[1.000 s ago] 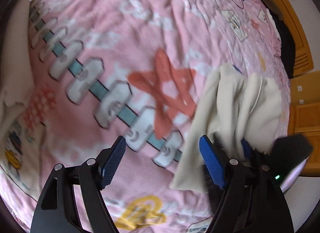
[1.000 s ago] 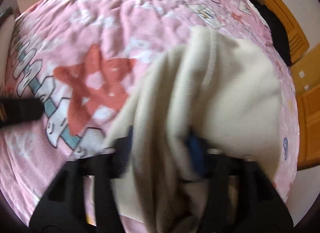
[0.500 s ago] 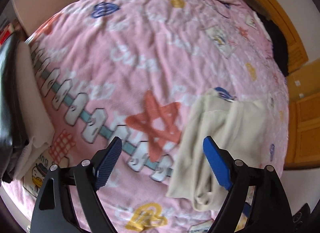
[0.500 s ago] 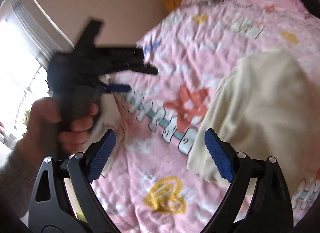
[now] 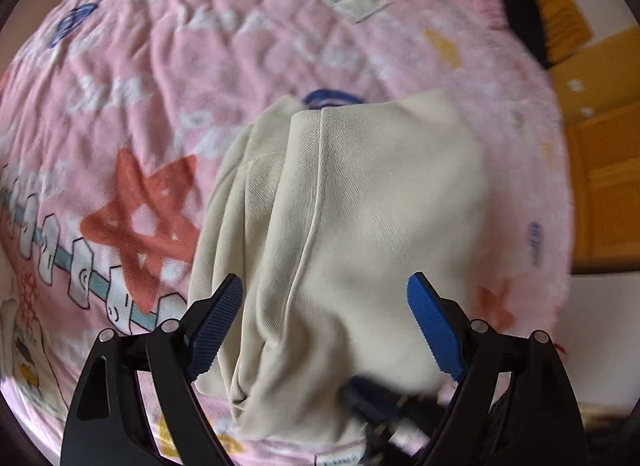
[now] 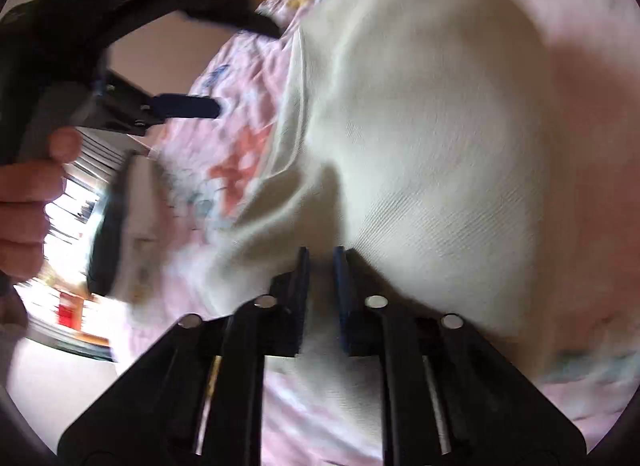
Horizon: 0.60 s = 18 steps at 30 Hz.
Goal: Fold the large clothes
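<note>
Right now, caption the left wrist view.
Open left tongs above a folded cream garment on a pink blanket.

Cream garment (image 5: 360,225) near edge hidden behind blurred dark shape (image 5: 384,398), blanket (image 6: 248,113) smeared

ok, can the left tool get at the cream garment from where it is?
Probably yes: the left tool hangs open over the cream garment, nothing between. The right tool is shut at its near edge.

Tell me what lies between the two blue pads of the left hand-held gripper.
In the left wrist view, the folded cream fabric garment fills the gap of the open left hand-held gripper, lying on the pink patterned blanket; the pads aren't pressing it.
</note>
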Each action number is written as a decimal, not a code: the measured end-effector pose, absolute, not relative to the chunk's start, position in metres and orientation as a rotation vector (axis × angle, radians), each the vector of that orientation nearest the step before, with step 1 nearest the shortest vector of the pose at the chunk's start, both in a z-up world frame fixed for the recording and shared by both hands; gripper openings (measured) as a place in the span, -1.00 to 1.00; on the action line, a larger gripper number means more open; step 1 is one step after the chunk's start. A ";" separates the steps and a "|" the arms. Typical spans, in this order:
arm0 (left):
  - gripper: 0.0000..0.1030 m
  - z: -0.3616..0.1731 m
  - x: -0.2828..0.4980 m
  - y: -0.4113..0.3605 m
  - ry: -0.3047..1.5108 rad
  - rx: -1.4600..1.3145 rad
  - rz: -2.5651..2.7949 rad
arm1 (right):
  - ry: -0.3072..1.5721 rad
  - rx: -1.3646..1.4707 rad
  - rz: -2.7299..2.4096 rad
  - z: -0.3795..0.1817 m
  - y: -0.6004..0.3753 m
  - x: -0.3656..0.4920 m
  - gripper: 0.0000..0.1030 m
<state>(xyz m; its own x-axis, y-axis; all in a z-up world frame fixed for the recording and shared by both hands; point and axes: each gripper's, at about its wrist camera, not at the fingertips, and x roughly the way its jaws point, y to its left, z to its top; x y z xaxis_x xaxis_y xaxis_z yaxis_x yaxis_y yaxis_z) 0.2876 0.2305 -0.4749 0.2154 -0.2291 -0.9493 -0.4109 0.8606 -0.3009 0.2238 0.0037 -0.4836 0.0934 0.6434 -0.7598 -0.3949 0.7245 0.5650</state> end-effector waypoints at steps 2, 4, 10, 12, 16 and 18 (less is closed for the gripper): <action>0.56 -0.484 0.283 0.231 1.380 -0.553 0.199 | 1.270 0.220 0.787 -0.496 0.022 0.211 -0.91; 0.56 -0.489 0.271 0.233 1.386 -0.529 0.254 | 1.249 0.185 0.780 -0.498 0.029 0.207 -0.91; 0.58 -0.526 0.218 0.250 1.413 -0.535 0.417 | 1.180 0.186 0.666 -0.438 -0.003 0.223 -0.89; 0.56 -0.528 0.212 0.249 1.394 -0.557 0.408 | 1.080 0.127 0.624 -0.399 -0.011 0.234 -0.80; 0.56 -0.516 0.204 0.241 1.333 -0.570 0.405 | 1.039 -0.037 0.678 -0.353 0.031 0.282 0.82; 0.56 -0.509 0.199 0.238 1.312 -0.590 0.403 | 1.100 -0.060 0.712 -0.352 0.071 0.314 0.82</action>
